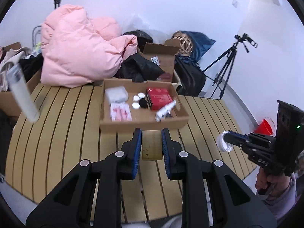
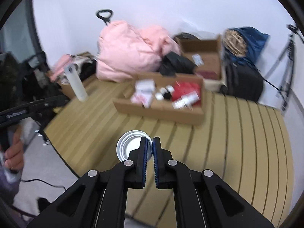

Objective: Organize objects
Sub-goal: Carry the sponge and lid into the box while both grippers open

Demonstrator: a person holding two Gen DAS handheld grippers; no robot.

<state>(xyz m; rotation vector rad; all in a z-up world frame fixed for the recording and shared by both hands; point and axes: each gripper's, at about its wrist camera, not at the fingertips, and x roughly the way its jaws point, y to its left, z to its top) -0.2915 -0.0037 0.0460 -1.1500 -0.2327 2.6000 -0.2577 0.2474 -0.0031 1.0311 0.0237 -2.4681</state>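
While the right gripper [image 2: 149, 148] pinches the rim of a white cap [image 2: 131, 147] between nearly shut jaws, the left gripper [image 1: 151, 144] is closed on a small yellowish block [image 1: 152, 145] held squarely between its blue pads. Both things hang above the slatted table [image 1: 66, 133], short of the shallow cardboard tray [image 1: 144, 122] beyond them.

The cap looks like thin, light plastic: stiff enough for an edge grip, but smooth, so it could probably twist or slip if swung fast. The block seems light and rigid; its flat sides are the sensible place to hold it, as now.

Inside the tray lie a red box [image 1: 159, 97], small white lids [image 1: 138, 99], a white tube [image 1: 165, 111] and packets. A tall white bottle [image 1: 21, 93] stands at the table's left edge. Behind, against the white wall, are a pink duvet [image 1: 79, 49], an open carton [image 1: 159, 57], dark bags and a tripod [image 1: 228, 64]. Motion blur softens the right view.
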